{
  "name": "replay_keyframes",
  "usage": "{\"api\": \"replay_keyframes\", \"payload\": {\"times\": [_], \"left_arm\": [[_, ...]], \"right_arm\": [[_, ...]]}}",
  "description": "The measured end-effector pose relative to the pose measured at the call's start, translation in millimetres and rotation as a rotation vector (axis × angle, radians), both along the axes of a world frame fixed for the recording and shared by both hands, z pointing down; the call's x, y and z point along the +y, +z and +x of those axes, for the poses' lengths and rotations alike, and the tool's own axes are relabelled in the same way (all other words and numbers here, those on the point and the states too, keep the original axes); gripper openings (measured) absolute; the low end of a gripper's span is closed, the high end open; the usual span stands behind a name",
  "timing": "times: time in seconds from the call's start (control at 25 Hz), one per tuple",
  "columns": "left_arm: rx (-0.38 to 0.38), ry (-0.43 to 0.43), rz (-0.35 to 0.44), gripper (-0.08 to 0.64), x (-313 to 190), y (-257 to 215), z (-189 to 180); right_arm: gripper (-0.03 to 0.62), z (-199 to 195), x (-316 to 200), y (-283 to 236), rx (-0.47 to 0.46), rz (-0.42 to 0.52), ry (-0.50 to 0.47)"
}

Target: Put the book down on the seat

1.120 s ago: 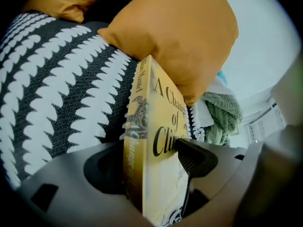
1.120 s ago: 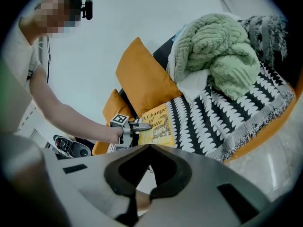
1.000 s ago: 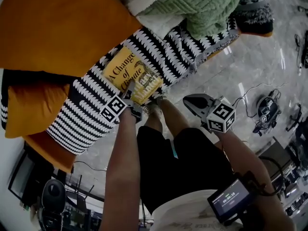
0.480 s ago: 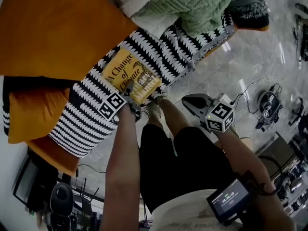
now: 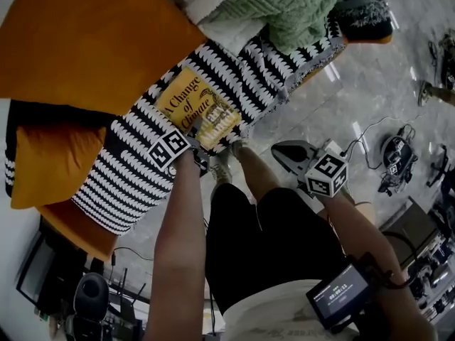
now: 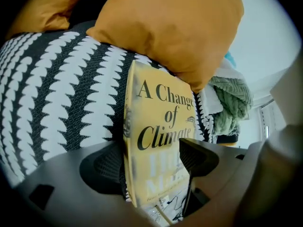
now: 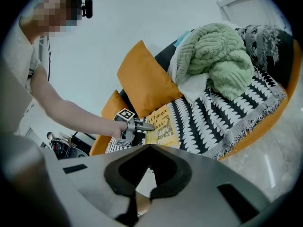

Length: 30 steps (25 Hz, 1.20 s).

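A yellow book lies flat on the seat's black-and-white throw, just below a big orange cushion. My left gripper is at the book's near edge. In the left gripper view the book stands between the wide-spread jaws of that gripper, and the left pad is clear of it. My right gripper hangs above the floor, off the seat, shut and empty. The right gripper view shows its closed tips, with the book and the left gripper beyond.
A green knitted blanket is piled at the seat's far end. A smaller orange cushion lies to the left. A marble floor with cables and gear is at the right. The person's legs stand close to the seat edge.
The book lies in the same spot on the throw and the left gripper stays at its near edge. The head view has shifted slightly. The right gripper has barely moved.
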State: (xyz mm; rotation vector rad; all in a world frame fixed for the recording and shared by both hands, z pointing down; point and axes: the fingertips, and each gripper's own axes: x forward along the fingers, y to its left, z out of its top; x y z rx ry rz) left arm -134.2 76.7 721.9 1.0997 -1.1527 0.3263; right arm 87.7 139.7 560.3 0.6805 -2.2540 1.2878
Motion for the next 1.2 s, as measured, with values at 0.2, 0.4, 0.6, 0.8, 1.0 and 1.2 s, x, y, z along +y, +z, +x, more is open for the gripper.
{"api": "replay_keyframes", "payload": {"times": [0.2, 0.4, 0.6, 0.8, 1.0, 1.2], "left_arm": [[0.022, 0.013, 0.028, 0.362, 17, -20, 8], [0.051, -0.001, 0.040, 0.360, 40, -55, 1], [0.058, 0.026, 0.089, 0.350, 65, -94, -13], [0.065, 0.123, 0.166, 0.280, 99, -136, -35], [0.006, 0.203, 0.172, 0.165, 131, -176, -44], [0.035, 0.220, 0.256, 0.083, 137, -217, -38]], "right_arm": [[0.014, 9, 8, -10, 0.003, 0.024, 0.016], [0.014, 13, 12, -25, 0.010, 0.038, 0.028], [0.014, 5, 17, -43, 0.003, 0.064, 0.027], [0.014, -22, 34, -70, 0.021, 0.128, 0.011], [0.014, -27, 52, -94, 0.020, 0.133, -0.023], [0.014, -24, 48, -113, 0.022, 0.168, -0.012]]}}
